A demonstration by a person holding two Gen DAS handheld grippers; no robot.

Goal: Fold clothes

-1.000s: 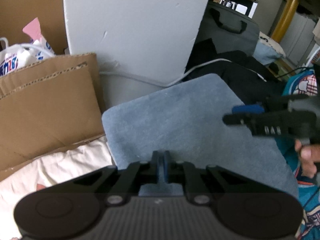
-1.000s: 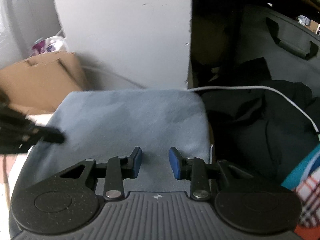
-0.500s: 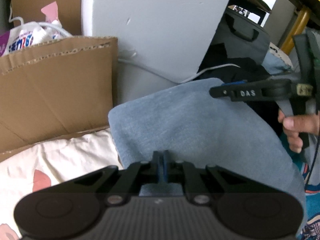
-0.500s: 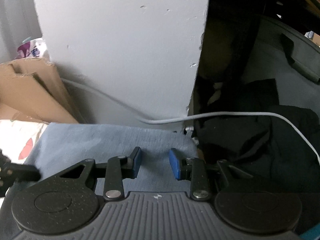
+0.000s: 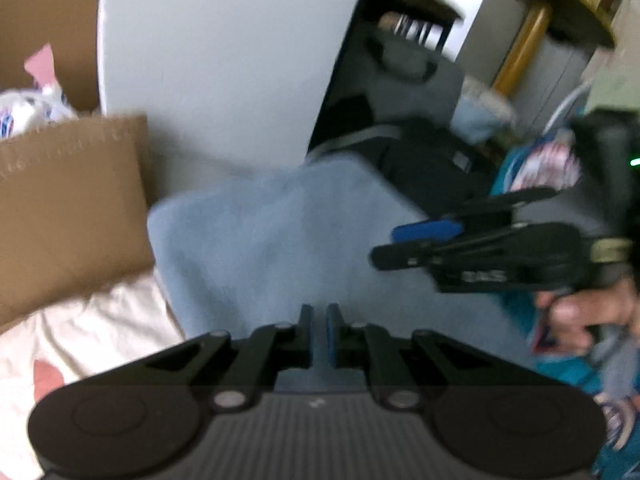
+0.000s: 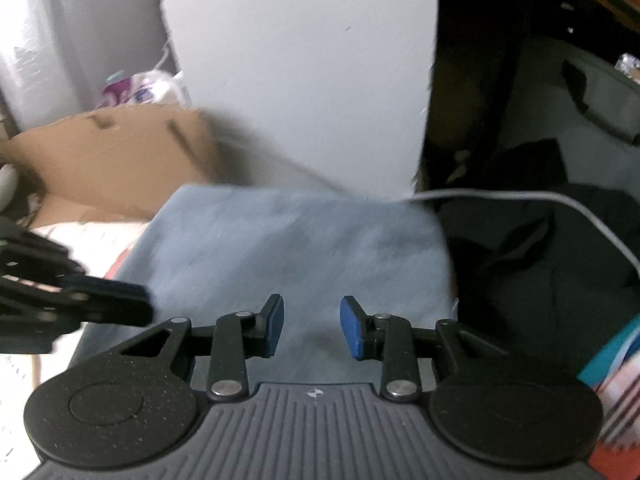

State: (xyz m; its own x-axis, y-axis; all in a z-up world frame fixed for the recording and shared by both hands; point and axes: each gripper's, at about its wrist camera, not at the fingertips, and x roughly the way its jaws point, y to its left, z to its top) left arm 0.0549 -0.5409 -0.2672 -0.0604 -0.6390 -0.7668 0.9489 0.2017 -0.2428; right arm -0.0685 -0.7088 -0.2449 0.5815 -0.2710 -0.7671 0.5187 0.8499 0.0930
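Left wrist view, left to right: cardboard (image 5: pixel 68 208) at the left edge, with a pale patterned sheet (image 5: pixel 80 340) below it; a white board (image 5: pixel 224 60) standing upright behind; the folded blue cloth (image 5: pixel 280 240) lying in the middle, its left edge on the sheet; the left gripper (image 5: pixel 319 334) low over the near edge of the cloth, jaws drawn together to a thin slit, though blur hides whether any cloth is pinched there; the right gripper (image 5: pixel 404 240) reaching in over the cloth's right side, carried by a hand (image 5: pixel 580 312). Right wrist view, left to right: cardboard (image 6: pixel 120 152); the left gripper (image 6: pixel 132 304) entering from the left edge beside the cloth (image 6: pixel 300 240); the right gripper (image 6: pixel 312 328) with jaws parted and nothing between the pads, above the cloth's near edge; dark clothes (image 6: pixel 540 260) just right of the cloth, crossed by a white cable (image 6: pixel 520 196).
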